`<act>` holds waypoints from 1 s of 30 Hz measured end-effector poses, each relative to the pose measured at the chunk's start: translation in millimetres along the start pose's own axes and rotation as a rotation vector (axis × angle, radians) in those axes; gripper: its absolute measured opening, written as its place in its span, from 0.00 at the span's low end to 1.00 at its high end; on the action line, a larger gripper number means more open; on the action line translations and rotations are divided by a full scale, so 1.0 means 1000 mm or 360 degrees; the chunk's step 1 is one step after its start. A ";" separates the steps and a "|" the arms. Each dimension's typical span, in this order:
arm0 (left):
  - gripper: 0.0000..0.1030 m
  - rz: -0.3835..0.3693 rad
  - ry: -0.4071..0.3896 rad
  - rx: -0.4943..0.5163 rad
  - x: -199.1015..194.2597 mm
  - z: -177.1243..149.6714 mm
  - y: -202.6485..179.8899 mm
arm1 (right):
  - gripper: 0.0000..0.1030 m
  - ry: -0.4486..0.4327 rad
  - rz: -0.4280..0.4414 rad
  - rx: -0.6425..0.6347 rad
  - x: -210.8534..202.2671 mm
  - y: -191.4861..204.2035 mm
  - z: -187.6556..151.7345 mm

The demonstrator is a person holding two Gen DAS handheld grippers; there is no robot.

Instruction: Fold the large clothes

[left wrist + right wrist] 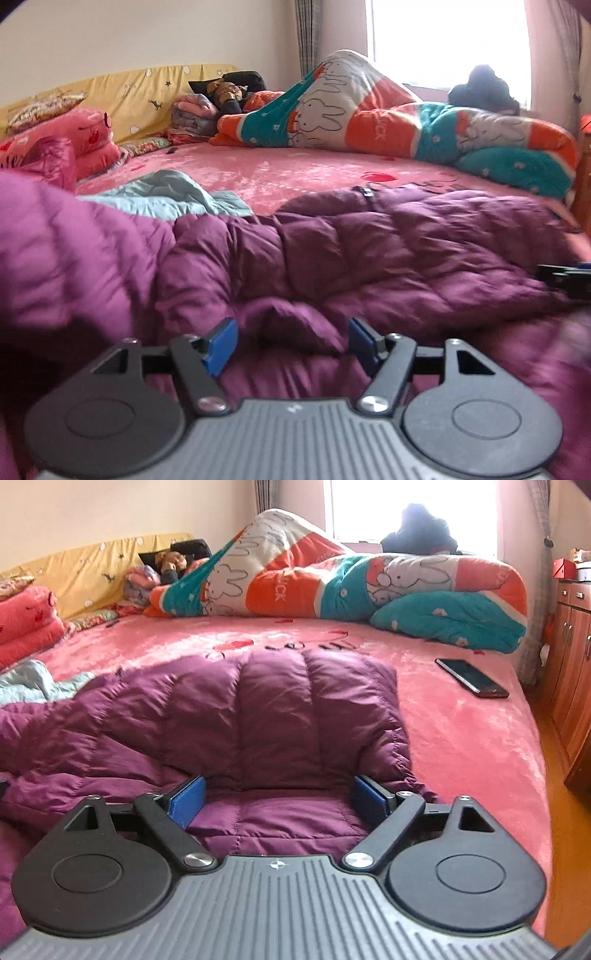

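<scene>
A purple quilted down jacket (332,251) lies spread across the near part of the pink bed. In the left wrist view a fold of it bulges up at the left. My left gripper (292,343) hovers low over the jacket, its blue pads (221,345) apart and free of the fabric. In the right wrist view the jacket (258,709) ends in a squared edge toward the far side. My right gripper (279,800) stands wide open over the jacket's right part, with puffy fabric lying between the pads but not pinched. Its black tip (565,280) shows at the left view's right edge.
A dark phone (471,678) lies on the pink sheet (461,738) right of the jacket. A light blue cloth (166,195) sits behind it at the left. A rabbit-print quilt (369,583) is heaped at the back, pink pillows (74,136) at the left, a wooden cabinet (572,664) beside the bed.
</scene>
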State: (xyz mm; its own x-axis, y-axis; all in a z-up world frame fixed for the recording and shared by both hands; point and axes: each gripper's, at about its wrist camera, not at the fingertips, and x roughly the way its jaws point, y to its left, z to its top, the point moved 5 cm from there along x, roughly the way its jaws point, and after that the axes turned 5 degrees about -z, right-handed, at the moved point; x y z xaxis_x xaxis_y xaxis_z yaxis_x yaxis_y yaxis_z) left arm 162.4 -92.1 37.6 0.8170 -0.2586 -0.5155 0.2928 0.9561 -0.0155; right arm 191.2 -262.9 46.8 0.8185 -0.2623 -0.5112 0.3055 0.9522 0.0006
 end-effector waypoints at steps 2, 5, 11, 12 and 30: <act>0.67 -0.0020 0.0052 0.0002 -0.014 -0.013 -0.006 | 1.00 -0.0016 -0.0018 -0.0063 -0.013 0.002 0.000; 0.68 -0.0039 0.0117 0.0012 -0.030 -0.035 -0.014 | 1.00 -0.0018 -0.0030 -0.0182 -0.033 0.009 -0.010; 0.69 -0.0059 0.0146 -0.0010 -0.065 -0.061 -0.017 | 1.00 0.0070 0.0037 -0.0298 -0.064 0.028 -0.043; 0.70 -0.0059 0.0151 -0.0009 -0.069 -0.063 -0.017 | 1.00 0.0080 0.0044 -0.0308 -0.071 0.030 -0.048; 0.74 -0.0061 0.0170 0.0025 -0.137 -0.113 -0.025 | 1.00 0.0226 0.0105 -0.0462 -0.172 0.049 -0.122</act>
State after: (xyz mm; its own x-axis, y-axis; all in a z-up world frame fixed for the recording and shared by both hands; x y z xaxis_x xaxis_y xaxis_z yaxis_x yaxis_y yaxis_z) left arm -12.7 -64.7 11.6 0.7474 -0.2781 -0.6034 0.3313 0.9432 -0.0244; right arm 6.1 -151.6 30.0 0.7496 -0.1936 -0.6330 0.0861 0.9767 -0.1967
